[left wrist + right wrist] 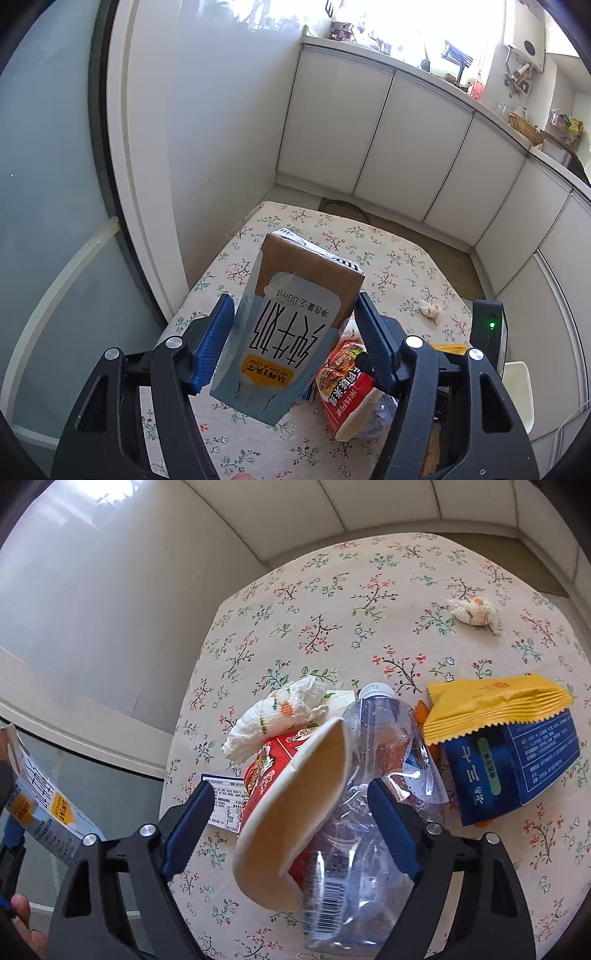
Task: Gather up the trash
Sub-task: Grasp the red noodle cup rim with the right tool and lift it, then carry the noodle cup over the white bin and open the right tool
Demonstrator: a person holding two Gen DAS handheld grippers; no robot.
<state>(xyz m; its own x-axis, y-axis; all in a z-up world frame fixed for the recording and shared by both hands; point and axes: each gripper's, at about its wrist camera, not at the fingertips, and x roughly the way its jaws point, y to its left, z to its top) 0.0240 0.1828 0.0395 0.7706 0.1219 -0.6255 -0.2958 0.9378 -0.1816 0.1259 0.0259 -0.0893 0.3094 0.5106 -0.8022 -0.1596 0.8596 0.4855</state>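
Observation:
My left gripper (295, 343) is shut on a blue and brown milk carton box (291, 317) and holds it above the floral table (399, 266). The box also shows at the left edge of the right wrist view (40, 805). My right gripper (291, 830) is open over a trash pile: a flattened red noodle cup (291, 805) and a crushed clear plastic bottle (373, 775) lie between its fingers. A crumpled tissue (280, 712) rests on the cup's far end.
A yellow wrapper (491, 705) and a blue snack packet (517, 760) lie to the right. Another crumpled tissue (474, 613) lies far right. A printed label (227, 805) lies under the cup. White cabinets (406, 147) stand behind the table.

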